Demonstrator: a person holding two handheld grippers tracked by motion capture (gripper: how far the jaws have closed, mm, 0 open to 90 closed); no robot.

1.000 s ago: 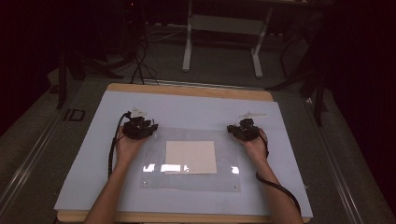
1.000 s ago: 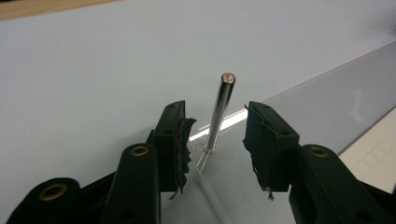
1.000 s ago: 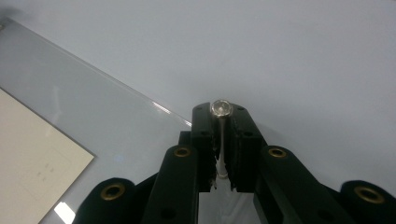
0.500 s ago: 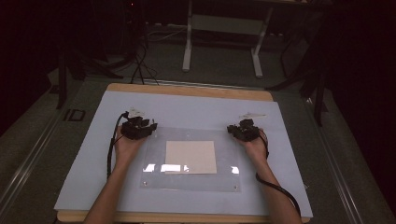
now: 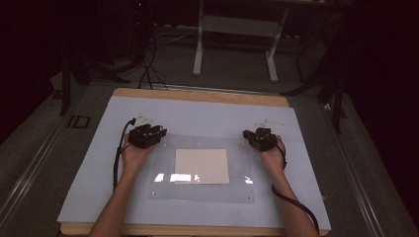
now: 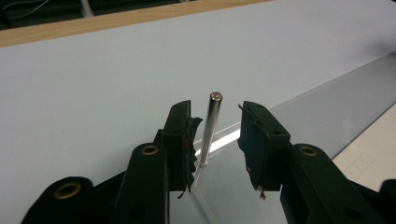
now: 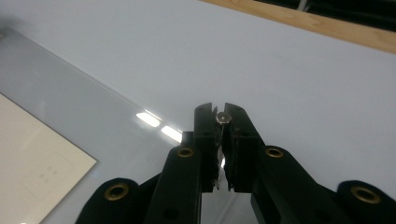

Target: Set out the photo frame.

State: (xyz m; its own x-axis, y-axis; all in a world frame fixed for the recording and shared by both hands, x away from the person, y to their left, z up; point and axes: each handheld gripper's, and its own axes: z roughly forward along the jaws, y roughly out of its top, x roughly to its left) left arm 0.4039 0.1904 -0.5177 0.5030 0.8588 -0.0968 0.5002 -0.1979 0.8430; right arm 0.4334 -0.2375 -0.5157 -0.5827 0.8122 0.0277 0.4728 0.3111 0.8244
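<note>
Legibly nothing written; left claw [image 6: 215,135] agape around a metal pin [image 6: 208,128], right claw [image 7: 218,122] clamping another pin [image 7: 223,118].

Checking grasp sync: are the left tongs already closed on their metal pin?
No. In the left gripper view the left tongs stand open, with the metal pin upright between the jaws and a clear gap on its right side.

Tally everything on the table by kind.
Claws: 2, left open, right shut on a pin
Metal pins: 2
Clear sheet: 1
Paper: 1
Mat: 1
Total: 7
</note>
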